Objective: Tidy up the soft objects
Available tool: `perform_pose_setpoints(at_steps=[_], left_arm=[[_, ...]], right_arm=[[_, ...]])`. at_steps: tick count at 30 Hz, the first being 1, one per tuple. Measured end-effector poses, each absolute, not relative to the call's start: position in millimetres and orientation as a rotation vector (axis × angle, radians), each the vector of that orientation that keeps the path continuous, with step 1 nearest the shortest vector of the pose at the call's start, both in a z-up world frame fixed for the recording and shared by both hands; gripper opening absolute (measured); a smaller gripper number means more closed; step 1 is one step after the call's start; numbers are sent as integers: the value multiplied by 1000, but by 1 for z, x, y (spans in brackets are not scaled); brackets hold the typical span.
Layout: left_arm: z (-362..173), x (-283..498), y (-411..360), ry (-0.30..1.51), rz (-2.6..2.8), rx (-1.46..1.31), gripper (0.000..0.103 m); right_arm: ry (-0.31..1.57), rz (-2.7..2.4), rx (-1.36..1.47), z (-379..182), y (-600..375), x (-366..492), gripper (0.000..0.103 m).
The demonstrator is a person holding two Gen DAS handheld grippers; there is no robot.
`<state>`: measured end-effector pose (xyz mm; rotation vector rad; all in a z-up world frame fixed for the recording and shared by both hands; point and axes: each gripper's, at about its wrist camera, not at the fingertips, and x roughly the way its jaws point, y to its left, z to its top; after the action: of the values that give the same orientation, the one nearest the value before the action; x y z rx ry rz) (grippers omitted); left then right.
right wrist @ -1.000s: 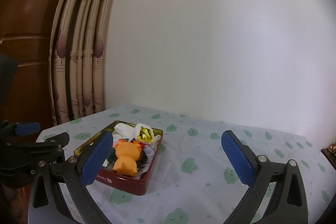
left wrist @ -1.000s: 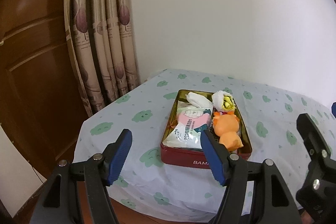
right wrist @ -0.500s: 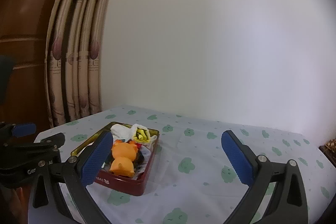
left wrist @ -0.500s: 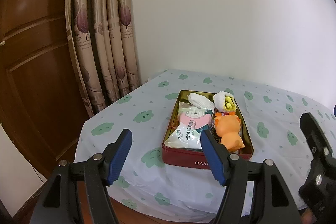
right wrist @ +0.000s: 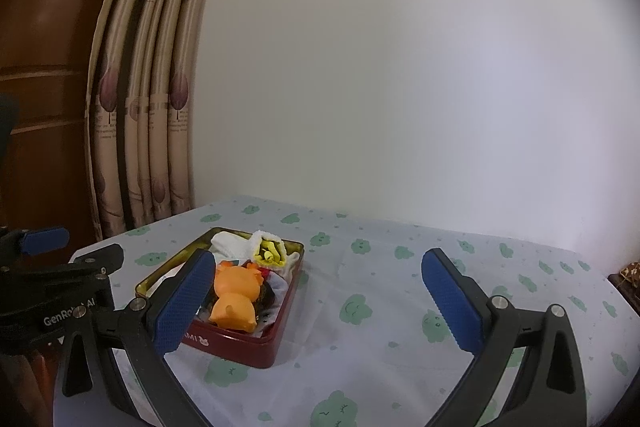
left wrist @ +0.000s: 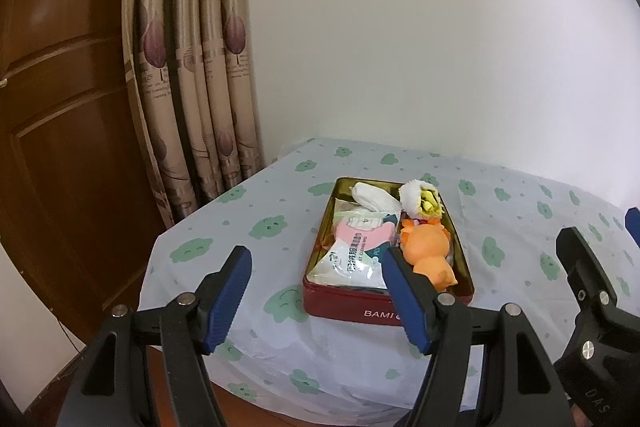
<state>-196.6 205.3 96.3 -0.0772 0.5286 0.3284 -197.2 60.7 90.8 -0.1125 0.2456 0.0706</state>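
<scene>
Soft things fill the red tin (left wrist: 352, 309) on my worktop (right wrist: 400, 307): orange plush (left wrist: 428, 251), wipes pack (left wrist: 354, 259), rolled white cloths (left wrist: 376, 197). I hold left hand-held gripper (left wrist: 318, 301) and right hand-held gripper (right wrist: 316, 307) near it, jaws wide, gripping nothing.

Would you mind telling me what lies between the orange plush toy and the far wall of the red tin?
A white rolled towel with a yellow core lies there, just beyond the orange plush toy, inside the red tin; both wrist views show it.
</scene>
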Motion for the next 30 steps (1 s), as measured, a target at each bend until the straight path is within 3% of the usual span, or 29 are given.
perform_pose_setpoints(at_steps=[4, 6, 12, 30], left_arm=[[99, -200, 203, 508, 324, -70, 70], [101, -203, 201, 499, 305, -67, 79], [111, -215, 193, 415, 287, -42, 84], [94, -199, 211, 563, 285, -133, 84]], right_arm=[[254, 68, -106, 91, 60, -196, 102], [255, 66, -105, 91, 59, -195, 102], [259, 56, -95, 91, 56, -194, 102], [283, 70, -118, 84, 59, -195, 102]])
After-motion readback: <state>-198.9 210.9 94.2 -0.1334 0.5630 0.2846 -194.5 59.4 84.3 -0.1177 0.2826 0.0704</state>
